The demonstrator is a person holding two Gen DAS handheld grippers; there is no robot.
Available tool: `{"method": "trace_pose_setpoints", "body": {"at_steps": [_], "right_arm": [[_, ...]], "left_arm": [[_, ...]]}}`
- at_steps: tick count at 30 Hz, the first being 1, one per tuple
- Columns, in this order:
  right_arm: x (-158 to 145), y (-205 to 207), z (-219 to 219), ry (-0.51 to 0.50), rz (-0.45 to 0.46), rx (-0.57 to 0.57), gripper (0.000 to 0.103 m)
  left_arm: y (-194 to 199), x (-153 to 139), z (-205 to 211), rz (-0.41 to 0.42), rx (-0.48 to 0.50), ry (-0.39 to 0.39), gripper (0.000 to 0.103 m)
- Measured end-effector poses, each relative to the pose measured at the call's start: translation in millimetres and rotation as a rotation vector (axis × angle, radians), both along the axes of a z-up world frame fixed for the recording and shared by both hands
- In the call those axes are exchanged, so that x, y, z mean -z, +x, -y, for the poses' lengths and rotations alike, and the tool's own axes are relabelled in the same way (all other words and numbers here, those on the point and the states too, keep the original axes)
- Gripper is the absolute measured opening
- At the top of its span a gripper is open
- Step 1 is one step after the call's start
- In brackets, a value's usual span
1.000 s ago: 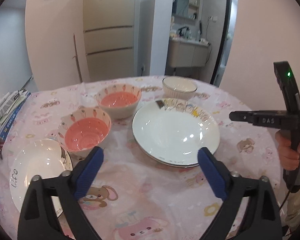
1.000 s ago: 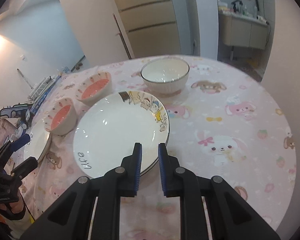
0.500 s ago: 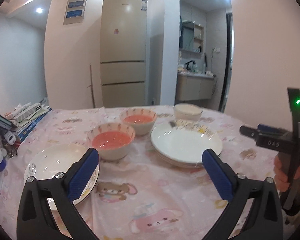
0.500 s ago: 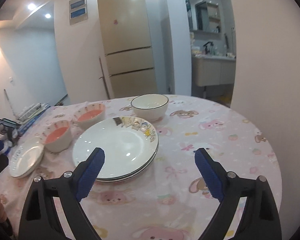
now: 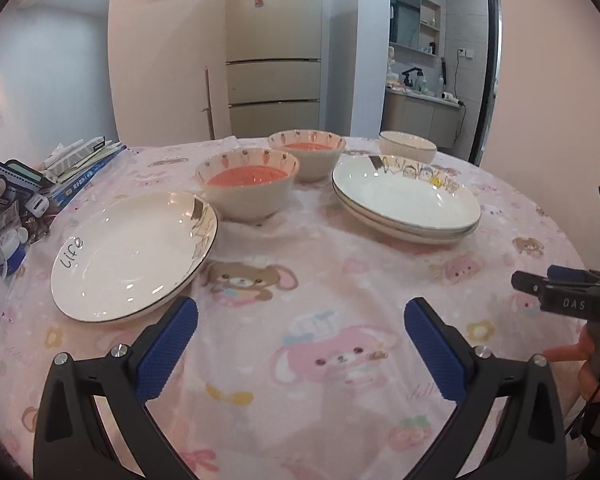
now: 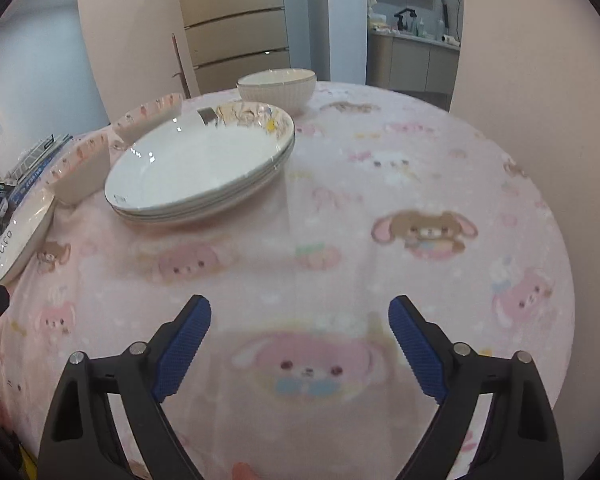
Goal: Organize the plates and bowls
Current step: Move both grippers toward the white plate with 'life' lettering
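Observation:
A single white plate marked "Life" (image 5: 132, 252) lies front left on the pink tablecloth. Just right of its near rim my left gripper (image 5: 300, 308) stands open and empty. Behind the plate stand two carrot-patterned bowls with pink insides (image 5: 248, 188) (image 5: 306, 156). A stack of white plates (image 5: 404, 200) lies to the right, with a white ribbed bowl (image 5: 407, 146) behind it. My right gripper (image 6: 300, 302) hovers wide over bare cloth; its jaws are closing slightly with nothing between them. The plate stack (image 6: 196, 164) is well ahead of it to the left.
Books and small clutter (image 5: 72, 168) crowd the table's left edge. A hand (image 5: 580, 356) holding the right gripper shows at the right border of the left wrist view. The round table's edge (image 6: 556, 208) curves along a wall. A fridge (image 5: 274, 52) stands behind.
The right gripper's jaws went from shut to wide open, and it drew back from the plate stack. Both grippers sank toward the table; the "Life" plate is now close to the left fingers.

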State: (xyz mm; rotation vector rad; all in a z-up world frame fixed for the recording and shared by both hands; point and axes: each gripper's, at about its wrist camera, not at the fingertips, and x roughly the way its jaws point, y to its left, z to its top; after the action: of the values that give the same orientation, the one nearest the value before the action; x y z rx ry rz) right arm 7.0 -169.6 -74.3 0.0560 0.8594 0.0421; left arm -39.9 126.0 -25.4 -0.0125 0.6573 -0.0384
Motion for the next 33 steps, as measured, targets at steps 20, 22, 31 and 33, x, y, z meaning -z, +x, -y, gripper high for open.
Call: {"method": "trace_pose_setpoints", "body": {"at_steps": [20, 22, 31, 33], "right_arm": [[-28, -32, -42, -0.134, 0.082, -0.176, 0.090], [-41, -27, -62, -0.116, 0.100, -0.267, 0.090], [-60, 4, -155, -0.128, 0.037, -0.525, 0.090], [-66, 8, -173, -0.105, 0.036, -0.557, 0.090]], "left_arm": [[-24, 4, -42, -0.096, -0.087, -0.056, 0.103], [-26, -10, -53, -0.058, -0.105, -0.026, 0.103], [-9, -36, -120, -0.053, -0.069, -0.039, 0.101], [0, -41, -133, -0.027, -0.052, -0.014, 0.101]]}}
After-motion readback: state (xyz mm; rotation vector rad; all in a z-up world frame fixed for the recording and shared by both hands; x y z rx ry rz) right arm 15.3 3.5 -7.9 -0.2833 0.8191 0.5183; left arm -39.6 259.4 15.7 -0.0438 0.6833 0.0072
